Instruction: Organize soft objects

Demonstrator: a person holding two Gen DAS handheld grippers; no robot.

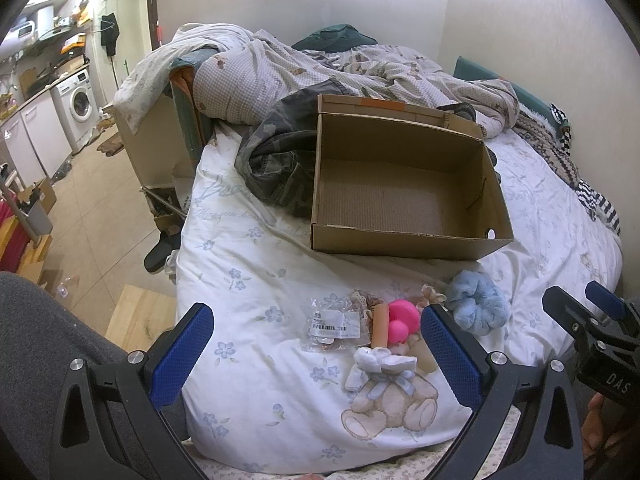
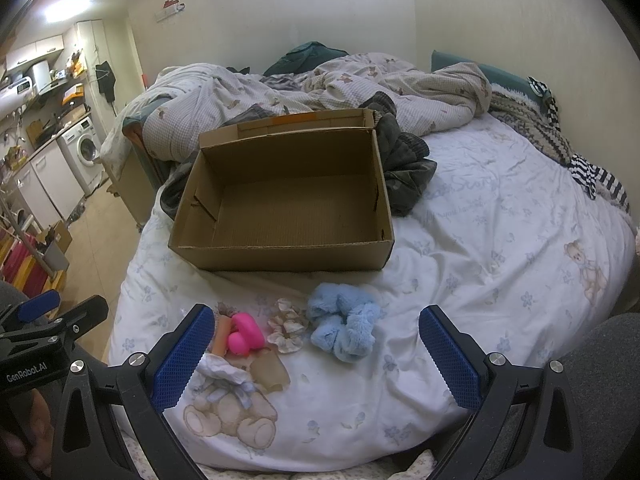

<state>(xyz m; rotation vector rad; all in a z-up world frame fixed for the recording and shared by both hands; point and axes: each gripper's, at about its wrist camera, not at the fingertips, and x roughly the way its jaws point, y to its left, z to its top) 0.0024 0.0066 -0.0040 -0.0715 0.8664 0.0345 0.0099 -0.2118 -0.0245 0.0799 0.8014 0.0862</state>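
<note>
Nearest, left gripper (image 1: 316, 360) and right gripper (image 2: 316, 360), both spread wide and empty, above the bedsheet (image 2: 460, 300); next, blue fluffy scrunchie (image 2: 344, 328), probably light and squashy, best pinched across its plush loop; beyond, cardboard box (image 2: 280, 256), open and empty.

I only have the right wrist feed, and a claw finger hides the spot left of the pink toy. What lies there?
Observer: A clear plastic packet with a barcode label lies flat on the bedsheet, just left of the pink toy.
Operator: Is the left claw ready for it?
Observer: The left claw is open and empty, the packet ahead between its fingers.
Operator: Anything odd on the cardboard box?
Observer: A small round hole in its near wall, by the right corner.
</note>
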